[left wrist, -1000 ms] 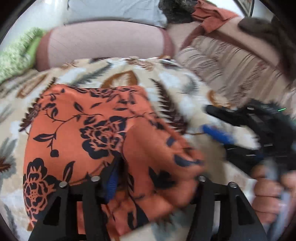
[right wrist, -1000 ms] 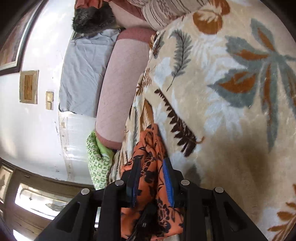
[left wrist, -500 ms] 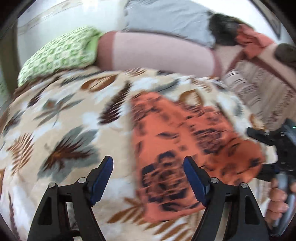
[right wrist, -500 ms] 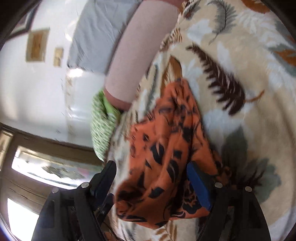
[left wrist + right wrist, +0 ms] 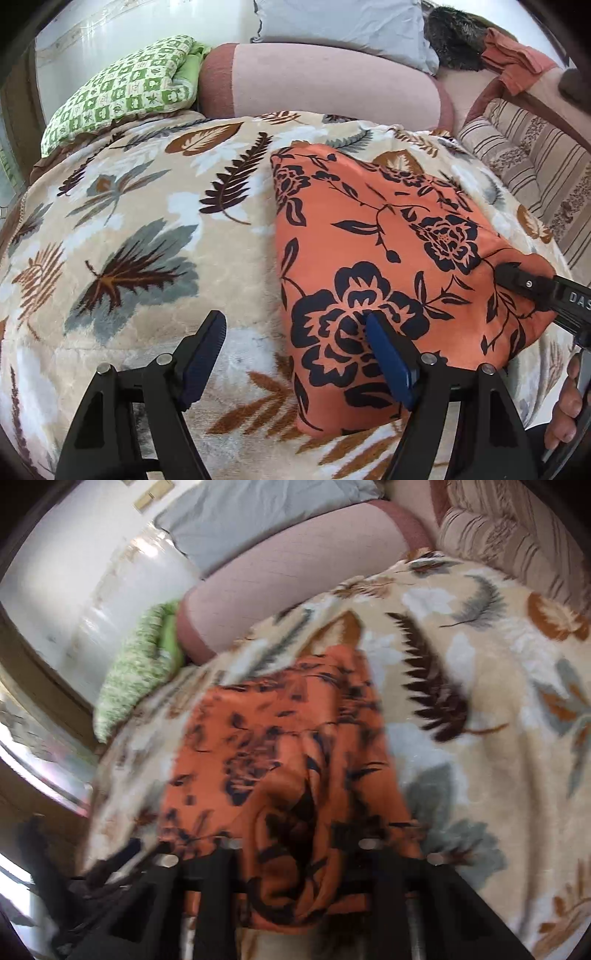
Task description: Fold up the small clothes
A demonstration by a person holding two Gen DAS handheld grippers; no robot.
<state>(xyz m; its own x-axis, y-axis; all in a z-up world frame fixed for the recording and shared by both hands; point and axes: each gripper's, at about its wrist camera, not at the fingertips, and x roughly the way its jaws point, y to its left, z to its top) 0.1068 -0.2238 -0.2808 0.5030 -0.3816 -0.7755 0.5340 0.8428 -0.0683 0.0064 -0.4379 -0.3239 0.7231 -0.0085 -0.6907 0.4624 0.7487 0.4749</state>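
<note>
- Orange floral garment (image 5: 388,251), black flower print, lies folded on the leaf-print blanket (image 5: 147,229) of the bed, right of centre in the left wrist view.
- My left gripper (image 5: 295,354): fingers wide apart, nothing held. Blue right pad (image 5: 388,358) hovers over the garment's near part, left pad (image 5: 205,354) over bare blanket.
- My right gripper (image 5: 517,280) comes in from the right edge in the left wrist view, tip on the garment's right corner; the cloth bunches up there.
- Right wrist view is blurred: garment (image 5: 288,760) runs from mid-frame down betw my right fingers (image 5: 295,871). Jaws closing w/ a fold of orange cloth betw them; cannot tell if the pads actually press it yet.
- My hand (image 5: 565,398) shows at the lower right edge in the left wrist view, on the right gripper's handle.
- Behind the blanket: pink bolster (image 5: 325,81), green-checked pillow (image 5: 125,85) to its left, grey pillow (image 5: 343,26) above it, striped cushions (image 5: 528,162) at right.
- Rust-coloured cloth (image 5: 513,59) and a dark furry thing (image 5: 454,40) at far back right; what it is I can't tell.
</note>
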